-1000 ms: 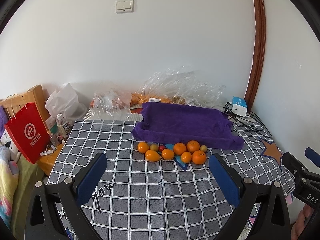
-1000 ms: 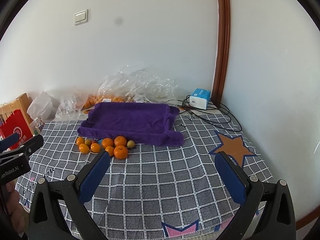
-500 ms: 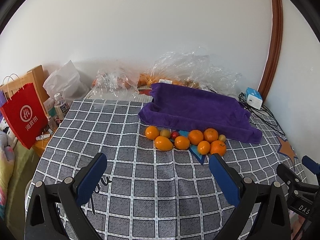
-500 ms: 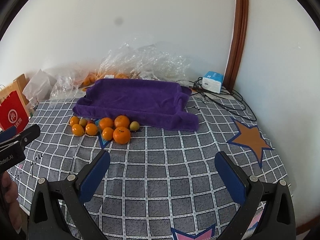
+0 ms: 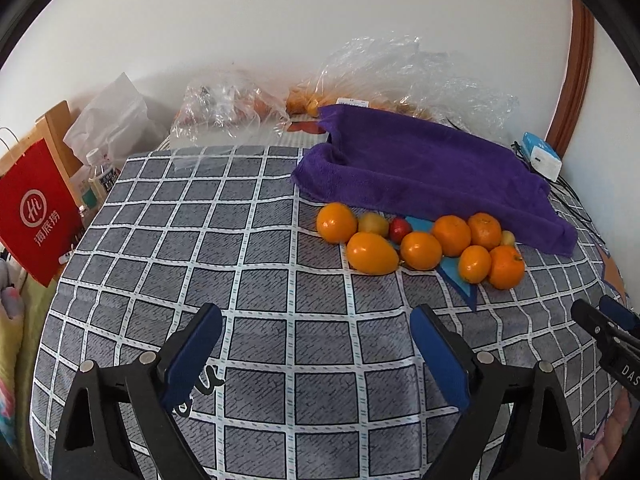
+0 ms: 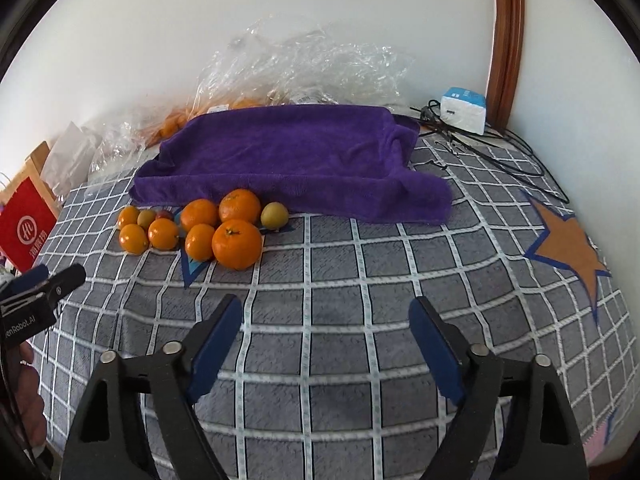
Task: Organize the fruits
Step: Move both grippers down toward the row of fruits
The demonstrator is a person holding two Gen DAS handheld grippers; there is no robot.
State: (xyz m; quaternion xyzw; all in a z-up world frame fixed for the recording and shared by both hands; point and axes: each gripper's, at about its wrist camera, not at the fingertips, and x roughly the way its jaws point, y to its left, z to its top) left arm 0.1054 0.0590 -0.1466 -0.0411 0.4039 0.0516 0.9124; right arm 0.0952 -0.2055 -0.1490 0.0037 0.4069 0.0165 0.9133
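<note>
Blue-padded left gripper (image 5: 316,338) and right gripper (image 6: 325,326): jaws wide but closing, nothing between them; oranges (image 5: 416,246) lie well ahead on the table (image 6: 360,320).

Orange fruits (image 5: 416,250) beside purple towel (image 5: 420,164) on grey white-checked tablecloth (image 5: 240,240); red paper bag (image 5: 36,212).
</note>
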